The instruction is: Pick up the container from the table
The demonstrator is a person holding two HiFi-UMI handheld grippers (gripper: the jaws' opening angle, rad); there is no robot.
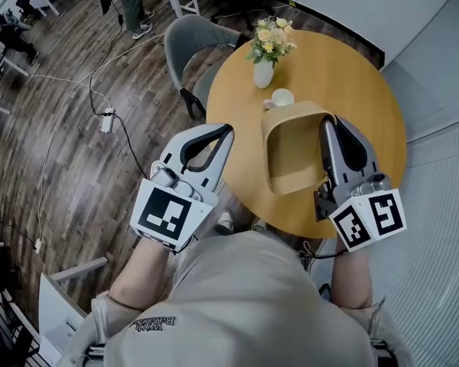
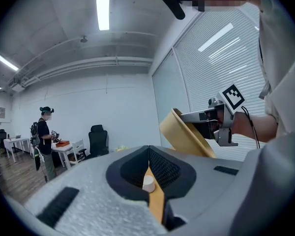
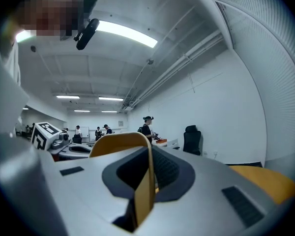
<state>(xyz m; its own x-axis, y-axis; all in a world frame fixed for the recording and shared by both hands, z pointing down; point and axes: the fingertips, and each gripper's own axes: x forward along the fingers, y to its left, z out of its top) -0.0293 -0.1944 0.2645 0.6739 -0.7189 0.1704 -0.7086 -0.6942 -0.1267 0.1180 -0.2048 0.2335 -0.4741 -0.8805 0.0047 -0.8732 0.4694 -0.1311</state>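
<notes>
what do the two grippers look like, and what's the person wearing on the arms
The left gripper and right gripper are matching light grey shells that taper to the tips, with black ribbed pads inside. Each carries a white marker cube printed with black squares. The person wears a beige short-sleeved T-shirt.

Left gripper (image 1: 226, 132) extended forward, jaws together, empty; right gripper (image 1: 327, 125) extended, jaws clamped on container (image 1: 291, 151) wall.

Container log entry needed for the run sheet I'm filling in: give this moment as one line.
container: tilted, one wall between fingers | right gripper: shut on container | left gripper: shut, empty
</notes>
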